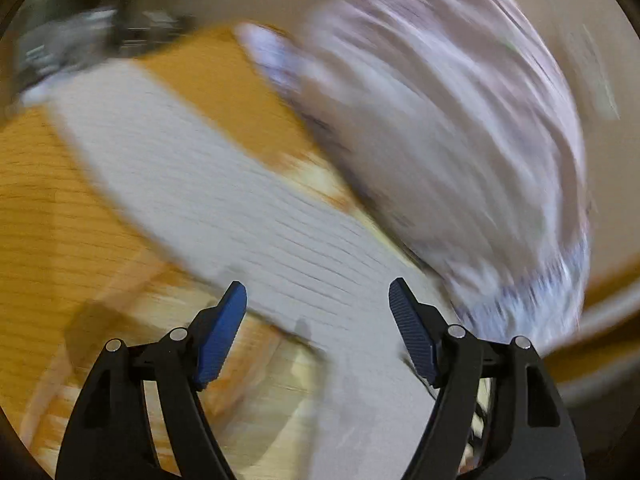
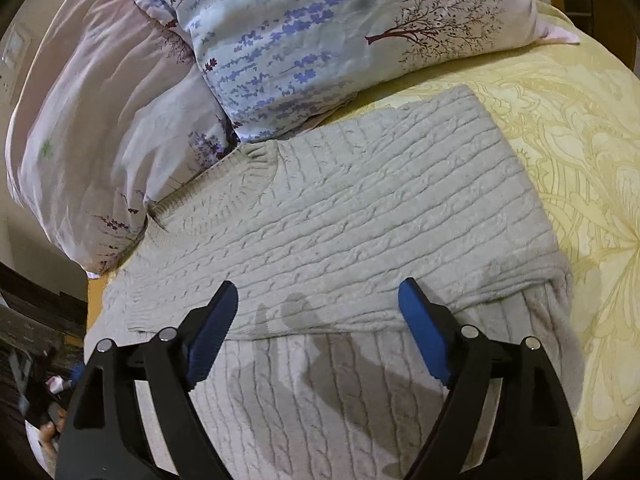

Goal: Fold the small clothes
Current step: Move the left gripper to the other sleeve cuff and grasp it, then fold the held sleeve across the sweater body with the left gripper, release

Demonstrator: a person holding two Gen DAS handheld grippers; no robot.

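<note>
A cream cable-knit sweater lies on the bed, its upper part folded over the lower part, collar toward the pillows. My right gripper is open and empty, just above the fold edge. In the blurred left wrist view the sweater runs as a pale band across the frame. My left gripper is open and empty above it.
A floral pillow and a pink pillow lie beyond the sweater. The yellow patterned bedsheet spreads to the right. A wooden bed edge shows at left in the left wrist view. Dark floor clutter lies off the bed.
</note>
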